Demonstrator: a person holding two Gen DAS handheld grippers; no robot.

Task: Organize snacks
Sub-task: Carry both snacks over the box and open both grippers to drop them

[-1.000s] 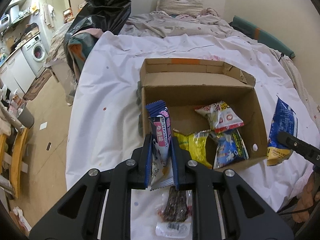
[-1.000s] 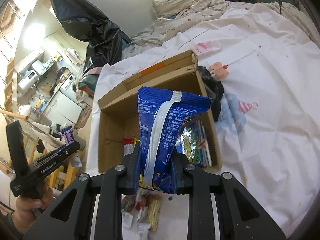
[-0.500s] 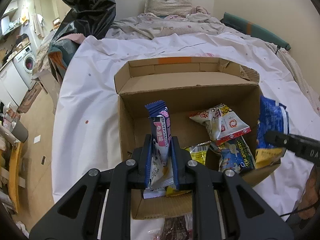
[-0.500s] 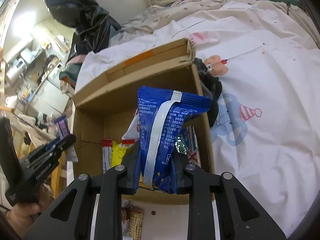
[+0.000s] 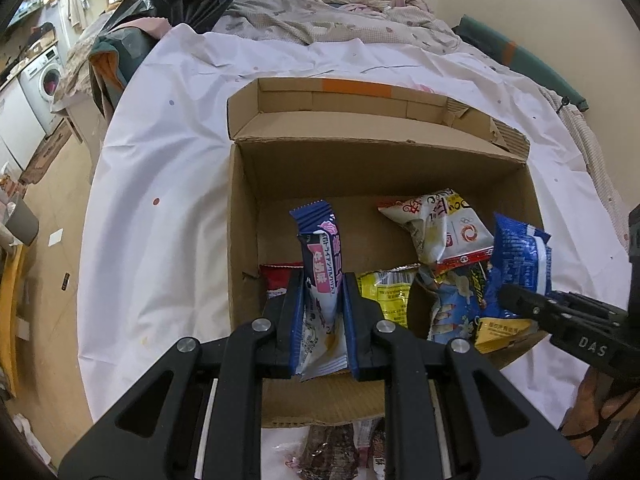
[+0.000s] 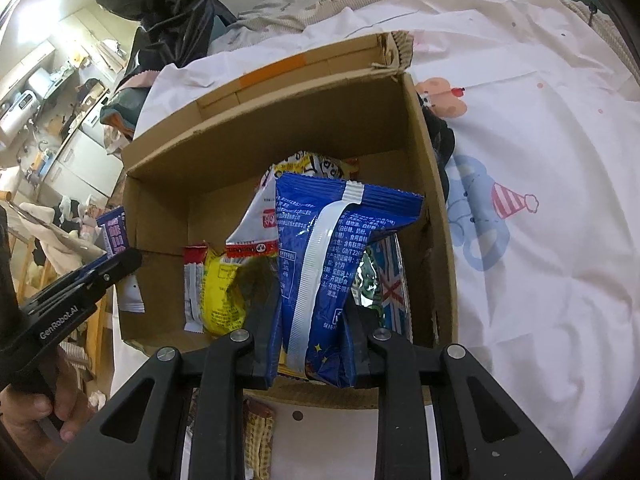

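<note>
Left wrist view: my left gripper (image 5: pixel 322 312) pinches the bar (image 5: pixel 320 264) upright, its long axis pointing up, over the box's (image 5: pixel 244 220) left near corner. My right gripper (image 6: pixel 312 344) clamps the blue bag (image 6: pixel 336 248) above the box's right side.

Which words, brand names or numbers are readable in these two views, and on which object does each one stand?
"DAS": on the right gripper, side seen from the left wrist view; rest cut off.
"GenRobot.AI": on the left gripper, seen from the right wrist view.
Blue packet: fine print too small to read.
Slim blue-and-pink packet: characters too blurred to read.
</note>
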